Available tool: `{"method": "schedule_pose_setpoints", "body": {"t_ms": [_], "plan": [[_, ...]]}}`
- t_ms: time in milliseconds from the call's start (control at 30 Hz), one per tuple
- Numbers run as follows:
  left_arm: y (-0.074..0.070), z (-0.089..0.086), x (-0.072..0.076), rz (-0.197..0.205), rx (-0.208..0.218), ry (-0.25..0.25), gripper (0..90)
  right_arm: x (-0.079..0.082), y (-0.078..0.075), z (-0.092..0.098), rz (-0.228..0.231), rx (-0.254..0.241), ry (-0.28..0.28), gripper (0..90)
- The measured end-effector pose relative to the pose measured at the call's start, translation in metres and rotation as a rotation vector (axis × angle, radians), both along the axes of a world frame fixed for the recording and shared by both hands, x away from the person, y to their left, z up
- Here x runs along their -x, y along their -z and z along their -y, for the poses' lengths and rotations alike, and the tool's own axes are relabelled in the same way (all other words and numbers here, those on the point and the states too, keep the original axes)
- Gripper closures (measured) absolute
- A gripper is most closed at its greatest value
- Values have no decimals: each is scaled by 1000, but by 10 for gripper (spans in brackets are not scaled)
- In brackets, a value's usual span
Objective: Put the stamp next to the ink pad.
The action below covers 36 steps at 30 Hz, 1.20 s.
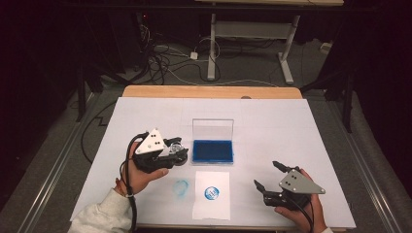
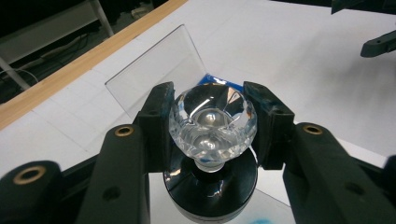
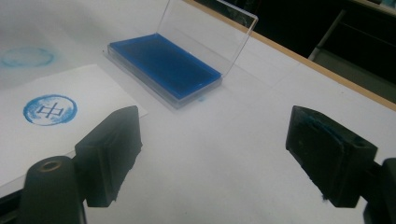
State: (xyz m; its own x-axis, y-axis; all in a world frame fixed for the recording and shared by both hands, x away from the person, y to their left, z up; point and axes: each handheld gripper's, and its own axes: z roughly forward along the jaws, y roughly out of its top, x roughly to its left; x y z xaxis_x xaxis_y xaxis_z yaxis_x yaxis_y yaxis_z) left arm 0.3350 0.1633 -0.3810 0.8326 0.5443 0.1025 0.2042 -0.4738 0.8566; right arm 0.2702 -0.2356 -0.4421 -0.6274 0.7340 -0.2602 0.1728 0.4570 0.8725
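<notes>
My left gripper (image 1: 177,149) is shut on a stamp (image 1: 180,153) just left of the ink pad. In the left gripper view its pads (image 2: 156,119) press both sides of the stamp's clear faceted knob (image 2: 212,126), above its round black base (image 2: 210,182). The blue ink pad (image 1: 213,151) lies in an open clear case with its lid (image 1: 213,128) standing upright. A white paper sheet (image 1: 212,208) in front of it bears a round blue print (image 1: 211,193). My right gripper (image 1: 266,174) is open and holds nothing, low over the table at the right; its jaws (image 3: 219,149) point toward the ink pad (image 3: 163,63).
A faint blue ring smudge (image 1: 181,187) marks the white table cover left of the paper. The table's wooden far edge (image 1: 212,91) runs behind the case. Desk legs and cables stand on the floor beyond.
</notes>
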Motion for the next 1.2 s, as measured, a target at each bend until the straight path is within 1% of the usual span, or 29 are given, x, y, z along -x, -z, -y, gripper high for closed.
{"method": "schedule_pose_setpoints", "body": {"t_ms": [67,133,200,267,300,333,400,467,500,533,600,633,667,733,800,833,900,933,1000,1067,1100,1167,1200], "plan": [[-1,-1,-3,2,1,-9,546,-1,0,0,-2,-7,-3,188],[-2,-2,-6,2,1,-5,546,-3,-1,1,7,-5,-11,188],[-4,-3,-9,7,0,-19,546,-5,-1,1,2,-14,-18,188],[-5,-6,-11,3,7,-18,545,-5,-1,2,-2,-12,-18,188],[-5,-6,-13,6,4,-25,545,-5,0,3,-7,-14,-18,188],[-6,-6,-15,6,-6,-26,545,-4,0,3,-4,-12,-12,187],[-6,-7,-18,9,-12,-37,545,-4,1,3,3,-1,-5,188],[-5,-9,-24,-9,-1,-35,545,-4,1,3,7,7,8,188],[-3,-10,-26,-14,-3,-39,545,-4,0,3,5,2,10,188],[-1,-9,-28,-15,-13,-51,545,-4,0,3,6,0,12,188],[2,-9,-32,-24,-25,-53,545,-4,0,3,6,-2,16,188],[4,-8,-35,-26,-35,-62,545,-4,0,3,5,0,12,188],[6,-8,-38,-28,-41,-65,545,-5,1,3,3,5,13,188],[11,-6,-44,-39,-38,-57,545,-6,2,3,-4,10,11,188],[17,-3,-51,-39,-58,-74,545,-6,2,2,3,22,17,189],[19,-2,-54,-45,-57,-72,545,-7,2,3,1,23,15,189],[24,0,-60,-56,-69,-84,545,-7,3,3,-5,23,18,190],[27,1,-63,-65,-68,-80,545,-7,3,3,-7,27,18,190],[32,2,-68,-83,-70,-92,545,-8,4,3,-12,34,13,196],[37,4,-73,-93,-88,-99,544,-8,4,2,-14,41,11,200],[40,5,-75,-96,-86,-106,544,-8,5,1,-13,42,9,200],[44,6,-79,-112,-77,-100,544,-8,5,1,-16,49,11,200],[46,7,-80,-113,-85,-102,544,-8,5,1,-16,50,10,202]]}}
